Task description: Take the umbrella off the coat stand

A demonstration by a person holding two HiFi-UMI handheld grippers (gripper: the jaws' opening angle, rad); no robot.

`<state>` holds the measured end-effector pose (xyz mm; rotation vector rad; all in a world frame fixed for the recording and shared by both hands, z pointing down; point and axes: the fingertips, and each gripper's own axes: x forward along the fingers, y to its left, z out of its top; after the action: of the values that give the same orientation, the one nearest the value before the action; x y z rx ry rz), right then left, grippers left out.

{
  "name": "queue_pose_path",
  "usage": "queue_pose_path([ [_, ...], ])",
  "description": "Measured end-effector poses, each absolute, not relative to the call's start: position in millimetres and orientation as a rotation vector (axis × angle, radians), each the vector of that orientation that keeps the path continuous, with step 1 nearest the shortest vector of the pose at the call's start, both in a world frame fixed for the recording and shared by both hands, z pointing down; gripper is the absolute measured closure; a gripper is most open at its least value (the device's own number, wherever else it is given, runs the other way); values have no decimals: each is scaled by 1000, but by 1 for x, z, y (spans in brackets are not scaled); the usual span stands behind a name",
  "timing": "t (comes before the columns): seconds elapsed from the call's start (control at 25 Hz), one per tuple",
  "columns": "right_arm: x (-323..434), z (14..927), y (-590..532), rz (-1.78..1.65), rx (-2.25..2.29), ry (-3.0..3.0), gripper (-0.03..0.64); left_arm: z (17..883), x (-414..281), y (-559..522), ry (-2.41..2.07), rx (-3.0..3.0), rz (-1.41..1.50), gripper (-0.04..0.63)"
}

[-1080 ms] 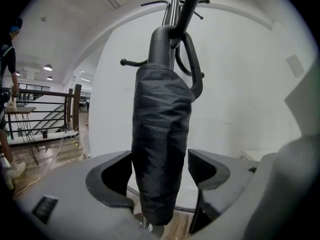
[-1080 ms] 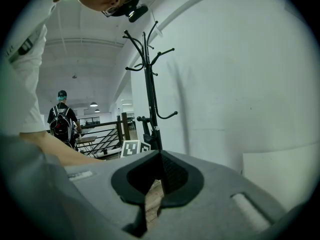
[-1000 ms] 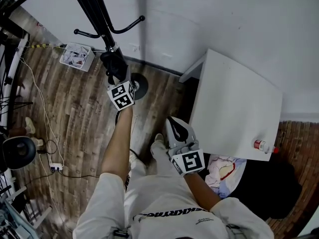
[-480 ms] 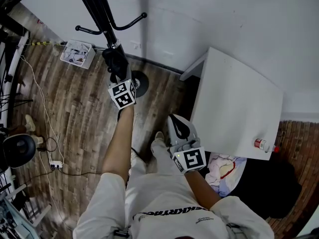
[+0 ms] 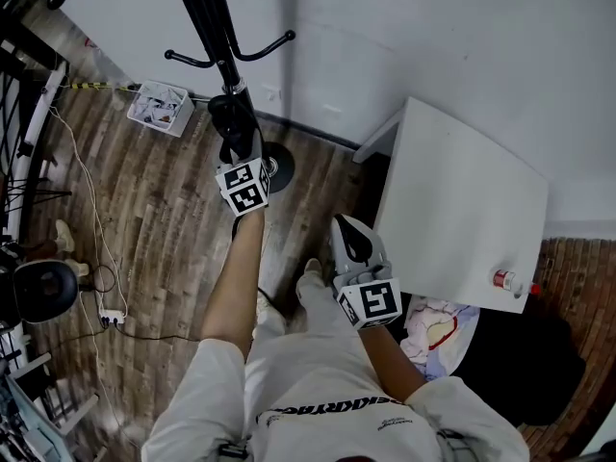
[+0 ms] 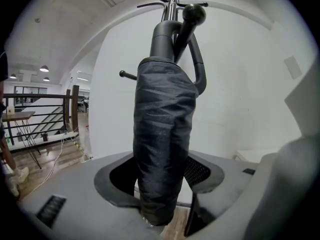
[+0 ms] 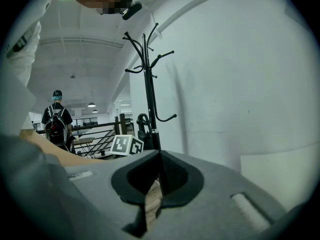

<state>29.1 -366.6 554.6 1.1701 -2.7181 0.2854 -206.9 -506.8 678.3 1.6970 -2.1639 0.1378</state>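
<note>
A folded black umbrella (image 6: 162, 149) hangs by its curved handle (image 6: 199, 64) from a ball-tipped peg (image 6: 194, 13) of the black coat stand (image 5: 214, 17). My left gripper (image 6: 161, 184) has just been closing its jaws, and they now press on the umbrella's lower part. In the head view the umbrella (image 5: 231, 121) hangs against the pole, just above the left gripper (image 5: 238, 152). My right gripper (image 5: 343, 224) hangs lower and to the right, beside the table, shut and empty. The right gripper view shows its jaws (image 7: 159, 156) meeting, with the stand (image 7: 147, 84) ahead.
A white table (image 5: 462, 210) stands at the right, with a red-capped bottle (image 5: 510, 281) at its near edge. A white basket (image 5: 162, 107) sits on the wooden floor by the wall. The stand's round base (image 5: 277, 167), a power strip (image 5: 111, 316) and a black chair (image 5: 43, 292) lie left.
The left gripper has closed on the umbrella and lifted a little along the stand. The right gripper has stayed where it was.
</note>
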Motion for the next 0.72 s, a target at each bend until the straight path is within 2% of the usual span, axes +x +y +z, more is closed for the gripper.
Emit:
queue_pose_path([
  [0.72,13,493,-319,209,1164,-2827,615,612,-194,-423,-2162,1738,186,344],
])
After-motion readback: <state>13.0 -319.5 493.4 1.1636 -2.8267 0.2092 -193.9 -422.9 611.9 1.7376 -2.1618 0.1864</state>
